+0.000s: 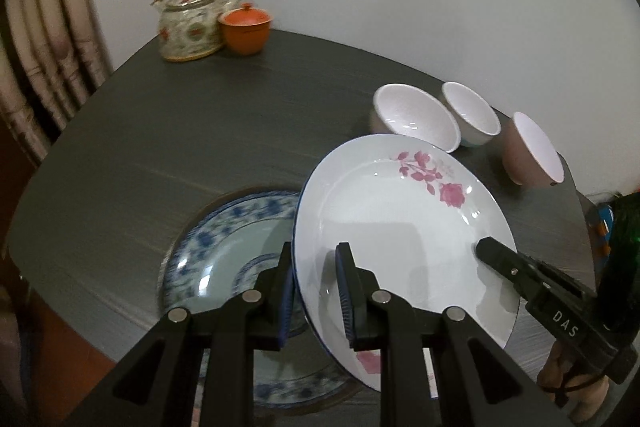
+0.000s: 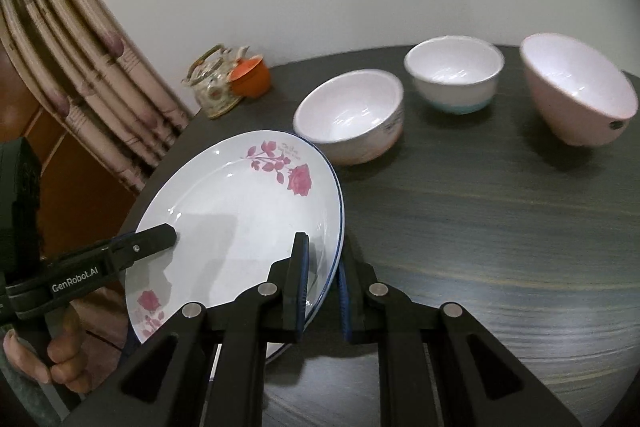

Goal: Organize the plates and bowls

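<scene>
A white plate with pink roses [image 1: 404, 227] [image 2: 236, 219] is held tilted above the dark table by both grippers. My left gripper [image 1: 316, 291] is shut on its left rim. My right gripper [image 2: 324, 287] is shut on its right rim; one right finger [image 1: 500, 259] lies on the plate's face. A blue-patterned plate [image 1: 224, 251] lies flat on the table under the raised plate's left edge. Three bowls stand behind: a pink-white bowl [image 1: 416, 117] [image 2: 352, 115], a white bowl with a teal base [image 1: 472, 113] [image 2: 456, 75], and a pink bowl [image 1: 532, 149] [image 2: 576, 91].
A floral teapot [image 1: 188, 21] [image 2: 214, 83] and an orange lidded cup [image 1: 245, 31] [image 2: 250, 77] stand at the table's [image 1: 120, 155] far left corner. A curtain [image 2: 80, 67] hangs to the left, a white wall behind. A hand [image 2: 60, 355] holds the left gripper's handle.
</scene>
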Tool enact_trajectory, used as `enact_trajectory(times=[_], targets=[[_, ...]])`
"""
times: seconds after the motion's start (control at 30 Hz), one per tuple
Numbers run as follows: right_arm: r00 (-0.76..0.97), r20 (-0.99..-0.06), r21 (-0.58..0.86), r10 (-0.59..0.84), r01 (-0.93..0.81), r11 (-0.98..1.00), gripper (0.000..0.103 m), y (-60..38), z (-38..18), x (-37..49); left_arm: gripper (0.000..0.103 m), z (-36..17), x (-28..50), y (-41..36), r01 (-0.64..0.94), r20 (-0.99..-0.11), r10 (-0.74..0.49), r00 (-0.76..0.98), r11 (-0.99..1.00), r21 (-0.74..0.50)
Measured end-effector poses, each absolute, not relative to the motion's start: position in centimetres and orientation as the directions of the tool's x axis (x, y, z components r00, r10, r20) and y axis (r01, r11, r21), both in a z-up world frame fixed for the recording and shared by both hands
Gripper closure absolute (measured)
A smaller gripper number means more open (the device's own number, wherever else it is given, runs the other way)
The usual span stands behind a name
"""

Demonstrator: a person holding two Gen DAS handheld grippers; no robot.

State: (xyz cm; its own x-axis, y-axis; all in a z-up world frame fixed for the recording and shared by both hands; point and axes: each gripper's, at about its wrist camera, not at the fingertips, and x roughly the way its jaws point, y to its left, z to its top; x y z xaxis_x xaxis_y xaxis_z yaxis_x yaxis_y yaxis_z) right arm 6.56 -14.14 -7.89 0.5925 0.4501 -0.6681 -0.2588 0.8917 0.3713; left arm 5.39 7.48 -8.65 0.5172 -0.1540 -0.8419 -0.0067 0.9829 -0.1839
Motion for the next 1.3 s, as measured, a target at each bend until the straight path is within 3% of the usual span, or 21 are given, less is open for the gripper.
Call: enact_trajectory(times=[0.43,1.3], targets=[[0.529,-0.711,0.358,0.463,-0.294,0.886,0.089,-8.5,-9.4,6.0,0.084,-9.8,3.3,13.2,-0.097,-0.838,-0.150,0.525,0.967,-0.234],[0.495,-0.756,0.326,0.427,-0.281,0.903,0.089,-4.7,-11.2,6.0,0.084,-12.2,3.0,15.6,-0.148,-0.877,-0.066,0.476,0.977,-0.155]])
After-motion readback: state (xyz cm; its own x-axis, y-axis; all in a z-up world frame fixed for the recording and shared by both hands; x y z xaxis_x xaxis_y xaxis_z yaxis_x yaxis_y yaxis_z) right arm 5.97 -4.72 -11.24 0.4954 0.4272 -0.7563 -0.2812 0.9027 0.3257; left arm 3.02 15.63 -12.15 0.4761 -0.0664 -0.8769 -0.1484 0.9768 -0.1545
